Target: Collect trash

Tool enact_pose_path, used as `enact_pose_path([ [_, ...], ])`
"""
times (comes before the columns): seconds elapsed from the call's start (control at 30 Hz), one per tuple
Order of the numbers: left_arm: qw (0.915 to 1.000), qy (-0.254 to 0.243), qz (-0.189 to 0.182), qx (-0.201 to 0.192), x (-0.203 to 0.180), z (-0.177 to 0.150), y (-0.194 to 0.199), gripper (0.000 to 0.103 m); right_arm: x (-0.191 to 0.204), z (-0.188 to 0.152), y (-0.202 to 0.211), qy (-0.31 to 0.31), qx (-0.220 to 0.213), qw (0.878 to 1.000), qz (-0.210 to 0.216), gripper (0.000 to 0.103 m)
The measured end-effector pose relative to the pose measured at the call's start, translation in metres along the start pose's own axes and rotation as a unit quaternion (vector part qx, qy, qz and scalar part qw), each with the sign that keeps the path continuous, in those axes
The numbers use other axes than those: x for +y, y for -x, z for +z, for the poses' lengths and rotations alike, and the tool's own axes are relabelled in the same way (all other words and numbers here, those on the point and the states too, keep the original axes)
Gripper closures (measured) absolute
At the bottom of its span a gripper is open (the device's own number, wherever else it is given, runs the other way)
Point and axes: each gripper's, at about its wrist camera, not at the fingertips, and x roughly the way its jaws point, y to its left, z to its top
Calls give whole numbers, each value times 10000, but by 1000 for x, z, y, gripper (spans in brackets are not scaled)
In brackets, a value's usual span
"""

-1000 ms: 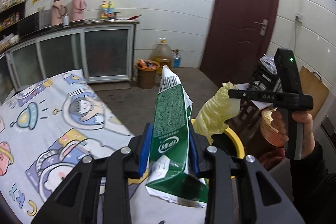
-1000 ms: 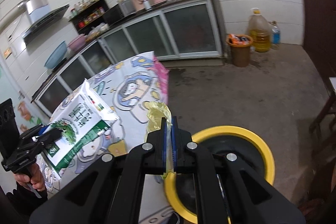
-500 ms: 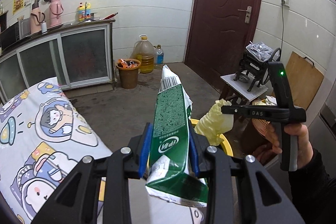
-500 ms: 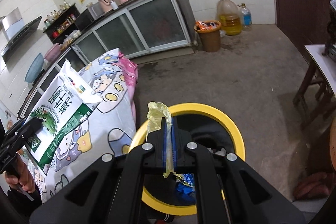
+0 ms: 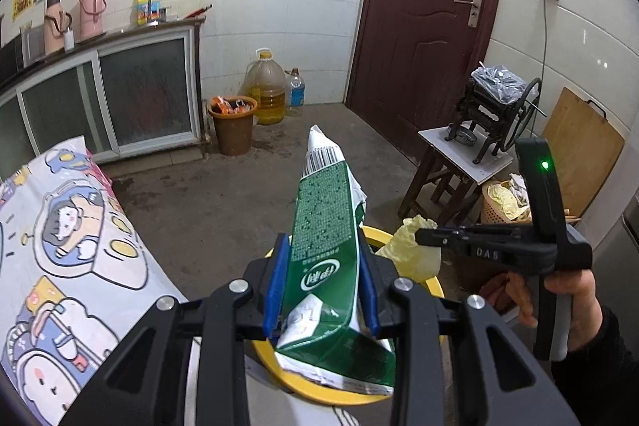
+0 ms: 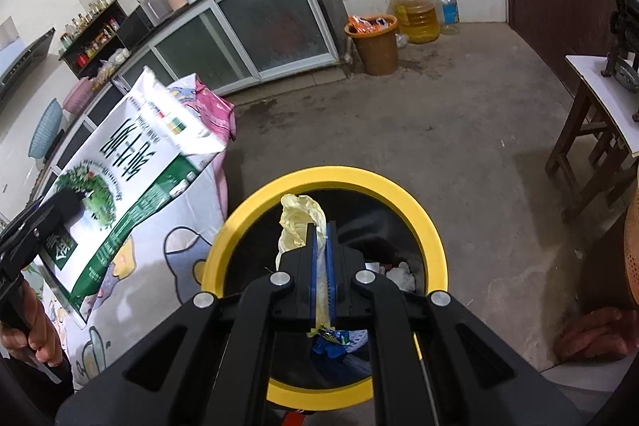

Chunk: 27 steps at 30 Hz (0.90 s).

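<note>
My left gripper [image 5: 322, 282] is shut on a crumpled green and white carton [image 5: 325, 238], held upright over the near rim of the yellow-rimmed black bin [image 5: 315, 392]. The carton also shows at the left of the right wrist view [image 6: 120, 178]. My right gripper [image 6: 321, 266] is shut on a pale yellow wrapper [image 6: 297, 224] and hangs over the bin's open mouth [image 6: 433, 238]. In the left wrist view the right gripper [image 5: 423, 237] holds the wrapper [image 5: 411, 250] just right of the carton. Some trash lies inside the bin.
A table with a cartoon-print cloth [image 5: 60, 258] stands left of the bin. A wooden stool with a hand-crank machine [image 5: 467, 154] stands at the right, with a basket [image 5: 499, 202] beside it. An orange bucket [image 5: 233, 122] and oil jug [image 5: 265, 86] stand by the cabinets.
Both grippers have moved right, away from the table, with their loads. The right gripper now hangs over the bin's mouth; the carton is above its near rim.
</note>
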Motion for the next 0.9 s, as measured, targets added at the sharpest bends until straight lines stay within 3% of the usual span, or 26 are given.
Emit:
enact_pose_path([
  [0.1,10000,70,33,40,2,2,-12,71,0,0,-5,-41,40,10000,-80,97],
  [0.17,9999,138,35,55,5,2,-17,50,0,0,-6,-37,55,9998,-191,96],
  [0.2,9998,186,71,22,7,1,-16,33,-1,0,-7,-31,93,9995,-312,96],
  [0.23,9997,216,100,-4,9,0,-16,29,-2,1,-7,-51,95,9992,-391,93],
  [0.3,9996,283,90,-11,12,-3,-13,25,-7,-1,-4,-150,78,9986,-511,72],
  [0.33,9994,348,89,-3,15,-6,-12,24,-9,-2,-3,-191,59,9984,-526,51],
  [0.37,9991,403,89,-5,18,-7,-10,24,-11,-4,1,-261,5,9983,-526,47],
  [0.47,9976,681,36,-65,32,-16,4,24,-15,-11,8,-350,3,9980,-518,50],
  [0.7,9909,1149,394,-576,67,-44,64,17,4,-26,29,-353,-167,9968,-697,50],
  [0.9,9801,1368,868,-1144,89,-72,134,8,37,-39,43,-124,-624,9925,-1044,32],
])
